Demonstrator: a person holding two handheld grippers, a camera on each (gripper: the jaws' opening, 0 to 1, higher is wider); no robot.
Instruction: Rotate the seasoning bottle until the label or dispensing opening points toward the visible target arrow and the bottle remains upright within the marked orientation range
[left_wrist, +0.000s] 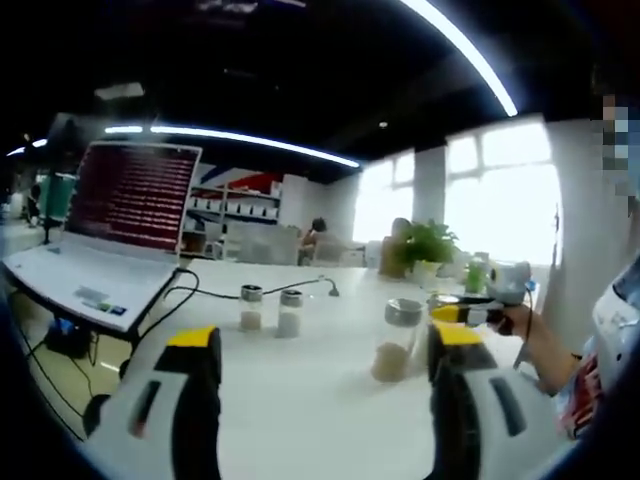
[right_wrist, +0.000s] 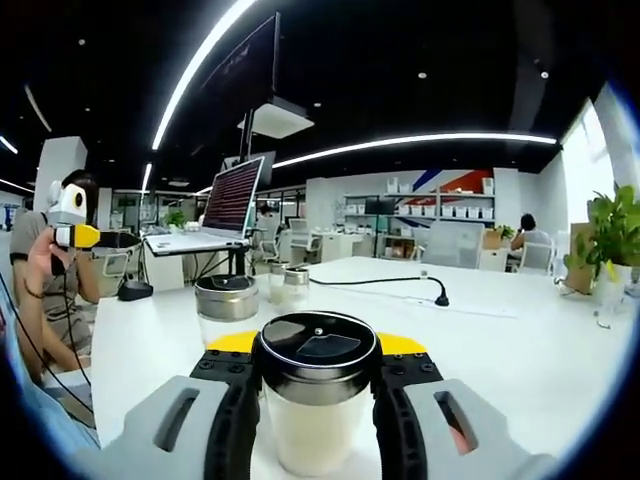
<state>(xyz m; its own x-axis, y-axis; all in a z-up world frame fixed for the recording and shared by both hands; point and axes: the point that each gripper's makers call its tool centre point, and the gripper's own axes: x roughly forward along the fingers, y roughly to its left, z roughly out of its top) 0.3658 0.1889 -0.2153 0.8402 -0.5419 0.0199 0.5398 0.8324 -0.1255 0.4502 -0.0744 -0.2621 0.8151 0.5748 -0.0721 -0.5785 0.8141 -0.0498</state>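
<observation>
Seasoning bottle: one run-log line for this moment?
right gripper: shut on seasoning bottle | bottle: upright on table | left gripper: open, holding nothing

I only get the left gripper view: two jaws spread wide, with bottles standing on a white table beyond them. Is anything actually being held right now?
Observer: Yes. In the right gripper view, the right gripper is shut on a seasoning bottle, one jaw on each side of it.
Operator: Is it tipped over or standing?
Observer: It is upright, with pale contents below a metal-rimmed lid whose top is dark and glossy.
Operator: What is just past it?
Observer: A second bottle with a metal lid stands right behind it, a little to the left in that view.
</observation>
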